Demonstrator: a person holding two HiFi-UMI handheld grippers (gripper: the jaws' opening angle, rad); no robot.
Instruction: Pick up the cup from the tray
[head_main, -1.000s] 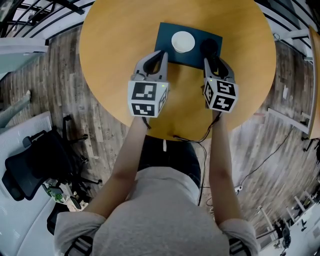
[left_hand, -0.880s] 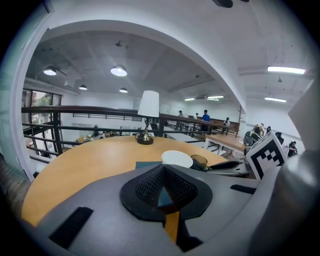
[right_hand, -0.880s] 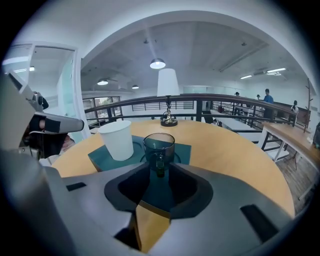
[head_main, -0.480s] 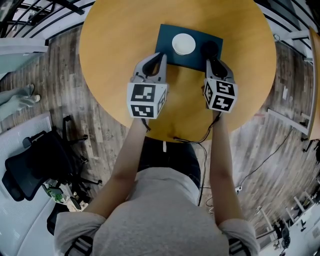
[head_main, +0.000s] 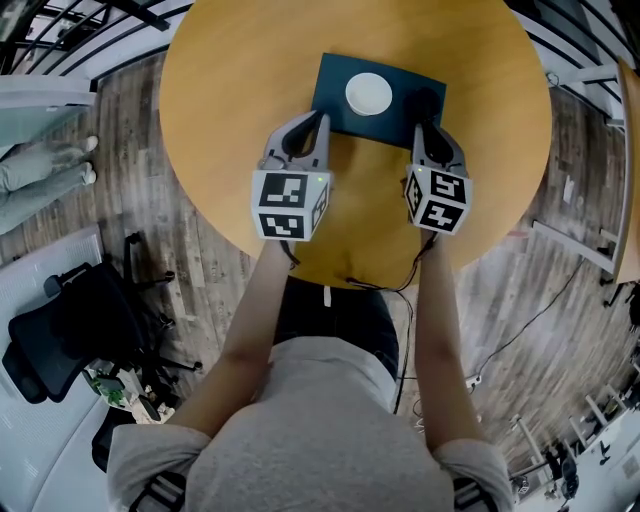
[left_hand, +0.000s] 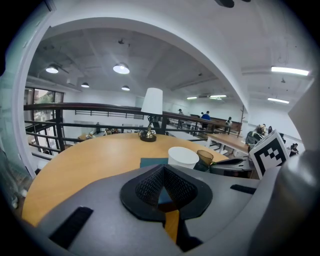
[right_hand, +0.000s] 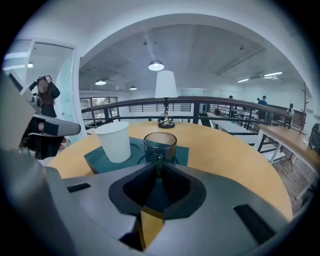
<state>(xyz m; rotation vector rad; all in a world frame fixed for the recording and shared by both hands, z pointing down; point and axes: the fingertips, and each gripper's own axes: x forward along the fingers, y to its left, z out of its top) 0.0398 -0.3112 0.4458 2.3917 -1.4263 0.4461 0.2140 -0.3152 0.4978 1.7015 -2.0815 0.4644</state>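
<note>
Left gripper, jaws pressed together and empty, hangs by the teal tray's near left corner. Right gripper, its jaws just closing, pinches the handle of a smoky see-through glass cup standing upright at the tray's right edge, with a white paper cup beside it.

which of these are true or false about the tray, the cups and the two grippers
1. The white paper cup stands upright on the dark teal tray. True.
2. The dark glass mug lies tipped over on the round wooden table. False: it stands upright on the tray.
3. The right hand-held gripper is empty. False: its jaws, which have just been closing, pinch the mug's handle.
4. The left hand-held gripper holds nothing. True.
</note>
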